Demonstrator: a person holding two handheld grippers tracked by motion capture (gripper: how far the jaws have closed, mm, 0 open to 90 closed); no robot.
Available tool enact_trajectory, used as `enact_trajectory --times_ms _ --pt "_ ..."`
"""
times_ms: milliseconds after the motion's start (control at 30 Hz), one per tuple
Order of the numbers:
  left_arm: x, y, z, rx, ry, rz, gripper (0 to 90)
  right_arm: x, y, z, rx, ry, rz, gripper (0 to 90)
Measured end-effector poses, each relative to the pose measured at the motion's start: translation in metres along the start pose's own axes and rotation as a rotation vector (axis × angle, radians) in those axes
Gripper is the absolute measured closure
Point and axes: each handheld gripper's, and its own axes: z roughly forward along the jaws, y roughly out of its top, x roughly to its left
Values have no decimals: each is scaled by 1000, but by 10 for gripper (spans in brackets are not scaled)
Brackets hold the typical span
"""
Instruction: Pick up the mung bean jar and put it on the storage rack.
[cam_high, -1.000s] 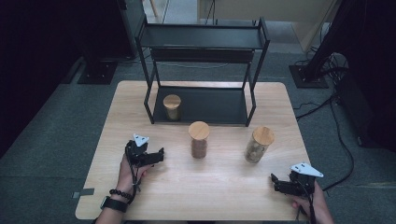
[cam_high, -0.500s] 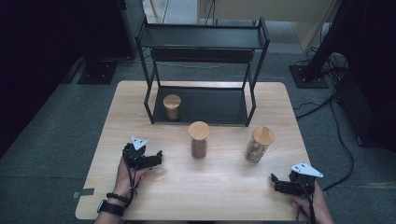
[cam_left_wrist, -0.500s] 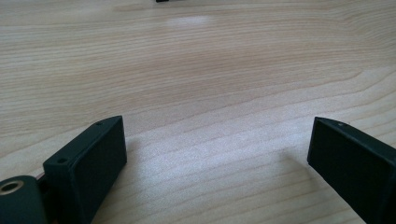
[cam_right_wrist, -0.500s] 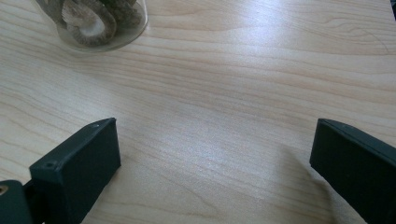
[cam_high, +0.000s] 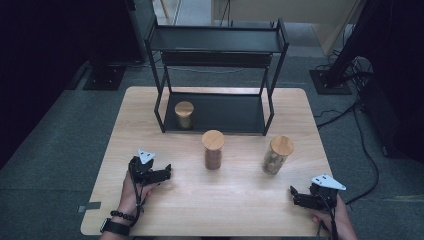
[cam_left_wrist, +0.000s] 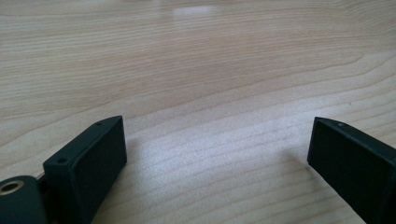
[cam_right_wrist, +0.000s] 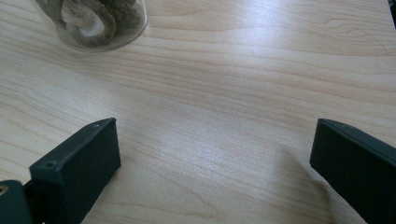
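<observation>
Three cork-lidded jars stand on the wooden table (cam_high: 150, 107). One jar (cam_high: 184, 114) sits on the bottom shelf of a black two-tier rack (cam_high: 218, 44). A second jar (cam_high: 213, 149) stands mid-table, and a third jar (cam_high: 276, 155) stands to its right, holding pale rope-like coils (cam_right_wrist: 93, 21). My left gripper (cam_high: 167, 173) rests low at the table's front left, jaws pointing right toward the middle jar, open over bare wood (cam_left_wrist: 217, 154). At the front right my right gripper (cam_high: 295, 195) is also open (cam_right_wrist: 215, 158), with the third jar's base just beyond its left jaw.
The rack takes up the table's rear centre, its upper shelf bare. Dark floor surrounds the table, with stand bases (cam_high: 104, 77) and cables (cam_high: 350, 107) at the back. Bare wood lies between the two grippers.
My left gripper has slid slightly toward the near edge of the table. The right gripper and the jars have stayed put.
</observation>
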Motion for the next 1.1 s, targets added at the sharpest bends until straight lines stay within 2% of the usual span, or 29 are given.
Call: enact_trajectory --times_ms 467,1100 --pt "4 -8 -9 5 6 8 48 0 0 0 0 -3 0 12" --pt "14 -20 -21 3 15 -1 48 0 0 0 1 -2 3 11"
